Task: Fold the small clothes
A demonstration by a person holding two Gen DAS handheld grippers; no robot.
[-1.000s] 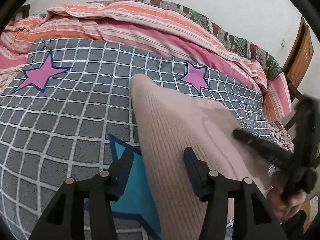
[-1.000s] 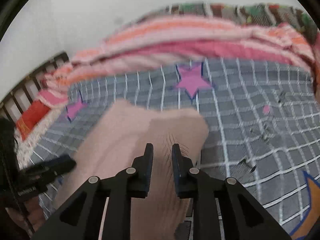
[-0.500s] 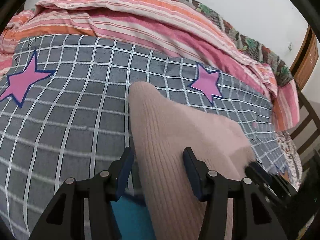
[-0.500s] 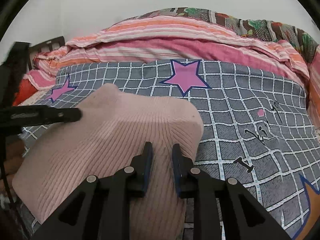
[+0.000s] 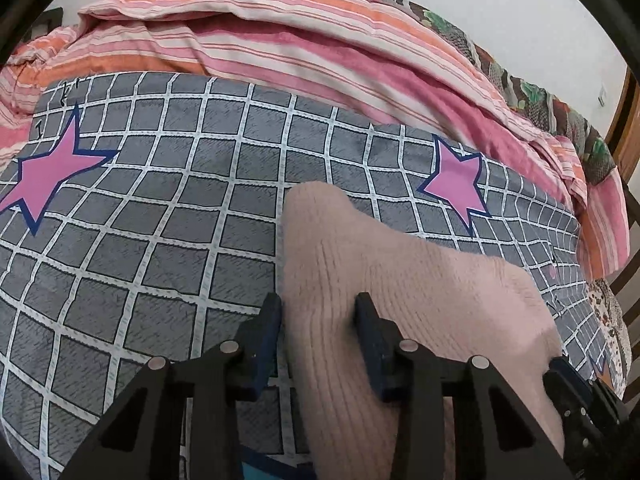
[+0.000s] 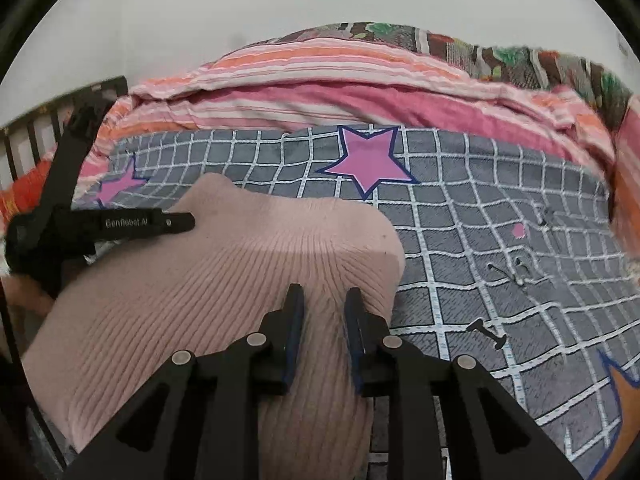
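A pale pink ribbed knit garment [image 5: 420,292] lies folded over on the grey checked bedspread [image 5: 160,220] with pink stars. My left gripper [image 5: 318,312] is shut on its left edge, fabric bunched between the jaws. My right gripper [image 6: 322,300] is shut on the garment [image 6: 224,280] near its right corner. The left gripper also shows at the left of the right wrist view [image 6: 120,224], at the garment's far edge. Part of the right gripper shows at the lower right of the left wrist view [image 5: 580,396].
A rumpled pink and orange striped duvet [image 5: 300,52] is piled along the far side of the bed. A wooden chair [image 5: 628,128] stands at the right. A dark slatted bed frame [image 6: 48,120] shows at the left. A white wall is behind.
Both grippers have carried the pink garment forward over the bedspread, towards the duvet. The left jaws have narrowed onto the fabric edge. The right gripper has stayed shut on it.
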